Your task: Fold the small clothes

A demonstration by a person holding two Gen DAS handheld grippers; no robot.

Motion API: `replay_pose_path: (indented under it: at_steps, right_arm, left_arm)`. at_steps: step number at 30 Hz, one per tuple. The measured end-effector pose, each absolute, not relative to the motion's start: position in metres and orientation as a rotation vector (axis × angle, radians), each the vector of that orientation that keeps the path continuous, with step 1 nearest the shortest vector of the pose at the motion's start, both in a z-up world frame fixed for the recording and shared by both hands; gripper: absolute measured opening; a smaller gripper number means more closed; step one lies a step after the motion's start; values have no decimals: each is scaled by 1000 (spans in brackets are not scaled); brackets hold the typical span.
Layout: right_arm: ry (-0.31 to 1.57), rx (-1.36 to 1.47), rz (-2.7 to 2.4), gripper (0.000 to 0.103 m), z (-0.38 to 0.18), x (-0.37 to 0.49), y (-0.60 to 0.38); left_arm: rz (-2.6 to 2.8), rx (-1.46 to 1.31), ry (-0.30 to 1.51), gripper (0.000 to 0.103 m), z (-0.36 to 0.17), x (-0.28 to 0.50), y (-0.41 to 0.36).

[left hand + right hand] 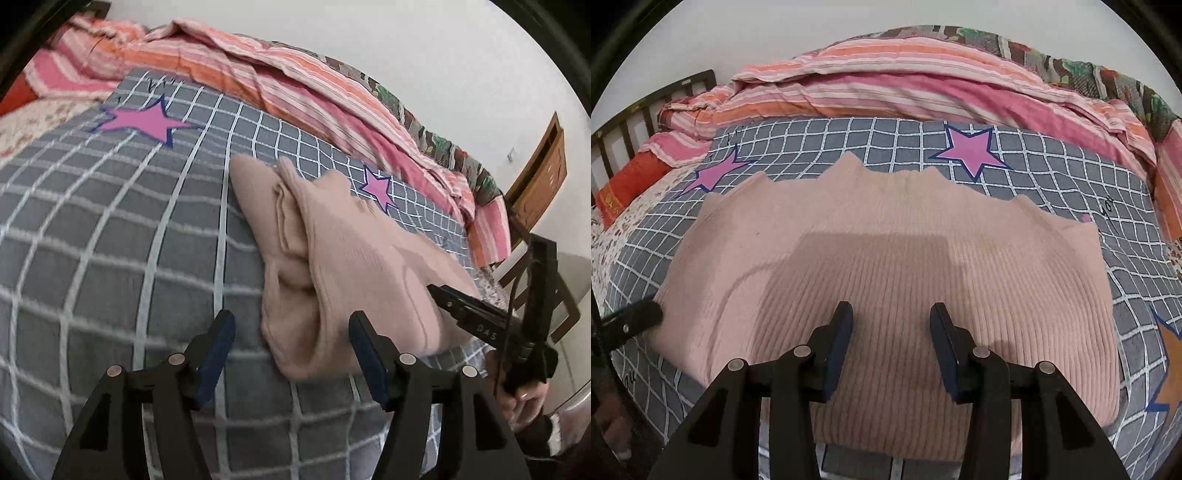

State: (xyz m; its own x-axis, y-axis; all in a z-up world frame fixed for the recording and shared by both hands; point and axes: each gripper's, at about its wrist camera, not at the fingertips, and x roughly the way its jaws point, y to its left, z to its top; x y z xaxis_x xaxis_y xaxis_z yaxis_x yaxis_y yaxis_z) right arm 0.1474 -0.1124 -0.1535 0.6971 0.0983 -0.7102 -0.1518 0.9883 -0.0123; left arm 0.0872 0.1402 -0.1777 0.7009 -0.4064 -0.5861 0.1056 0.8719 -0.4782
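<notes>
Sweater (886, 266), one, folded on checked blanket (110, 240), left tool (291, 350) and right tool (891, 347) spread, empty.

Bed (886, 144), grey checked cover; striped pink quilt (905, 85); white wall (424, 55); wooden cabinet (539, 173); slatted headboard (646, 107).

Both wrist views (close) share sweater (886, 258).

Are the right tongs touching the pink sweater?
Cannot tell. In the right wrist view the right tongs stand open over the pink sweater, nothing pinched, but no gap or contact shows plainly.
</notes>
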Motion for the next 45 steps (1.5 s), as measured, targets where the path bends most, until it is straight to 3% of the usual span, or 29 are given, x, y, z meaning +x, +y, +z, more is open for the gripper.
replay_pose_path:
  at_steps: [19, 21, 23, 26, 35, 45]
  right_arm:
    - [791, -19, 255, 44, -164, 78, -130]
    - [790, 19, 289, 44, -158, 72, -141]
    - [780, 47, 292, 44, -150, 67, -155]
    - [747, 58, 252, 44, -139, 63, -177]
    - [681, 103, 133, 44, -116, 63, -249]
    - [659, 178, -15, 44, -112, 59, -327]
  left_arm:
    - [-216, -558, 708, 60, -172, 122, 101]
    - [-183, -552, 710, 55, -168, 128, 99]
    - [-146, -556, 706, 38, -164, 133, 98]
    - [-108, -558, 712, 23, -156, 139, 98]
    - [-75, -359, 647, 17, -96, 144, 49]
    - [-184, -8, 596, 16, -38, 147, -112]
